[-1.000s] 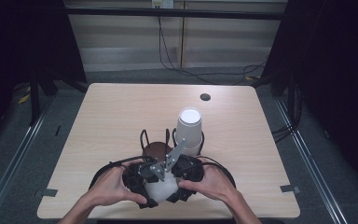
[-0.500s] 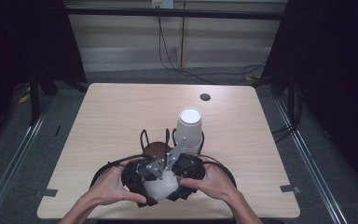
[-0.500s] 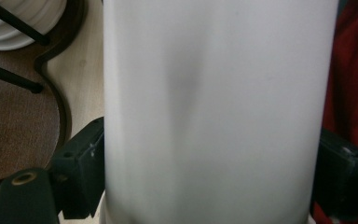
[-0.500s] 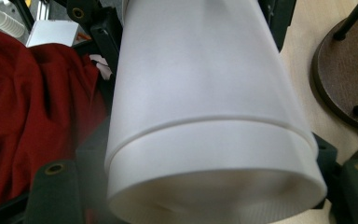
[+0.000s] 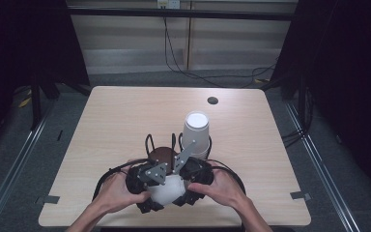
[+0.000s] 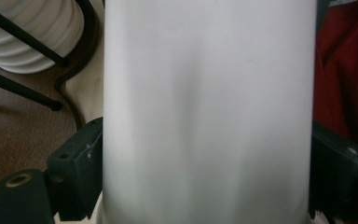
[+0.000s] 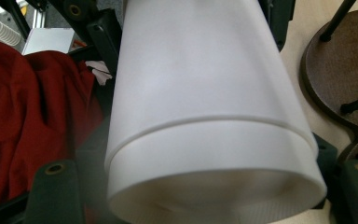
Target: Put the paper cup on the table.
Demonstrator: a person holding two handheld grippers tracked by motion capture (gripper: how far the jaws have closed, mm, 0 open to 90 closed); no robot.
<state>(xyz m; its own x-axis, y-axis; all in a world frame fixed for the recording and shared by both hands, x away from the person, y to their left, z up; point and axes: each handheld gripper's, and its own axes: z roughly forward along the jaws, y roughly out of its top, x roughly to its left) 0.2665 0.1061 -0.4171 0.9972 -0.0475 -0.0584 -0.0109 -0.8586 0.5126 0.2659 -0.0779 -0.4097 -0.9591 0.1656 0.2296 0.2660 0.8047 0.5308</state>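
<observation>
— Where is the white cup [image 5: 166,189] sitting?

— Low centre of the high view, at the near edge of the table [image 5: 125,116], wedged between the two hands. The left gripper [image 5: 144,180] and right gripper [image 5: 193,176] meet over it from either side.

— Are both clamped on it?

— In the left gripper view the cup wall [image 6: 205,112] runs straight up the middle with a black jaw pressed on each flank, so that one grasps it. In the right gripper view the cup [image 7: 209,116] lies between the jaws with its rim toward the camera, apparently two cups nested; contact looks likely, but I cannot tell for sure.

— And its axis?

— Roughly along both grippers' reach, so separating, I'd judge, means pulling apart lengthwise. The stack of cups [image 5: 196,133] stands just beyond, in the wire rack [image 5: 149,143].
</observation>
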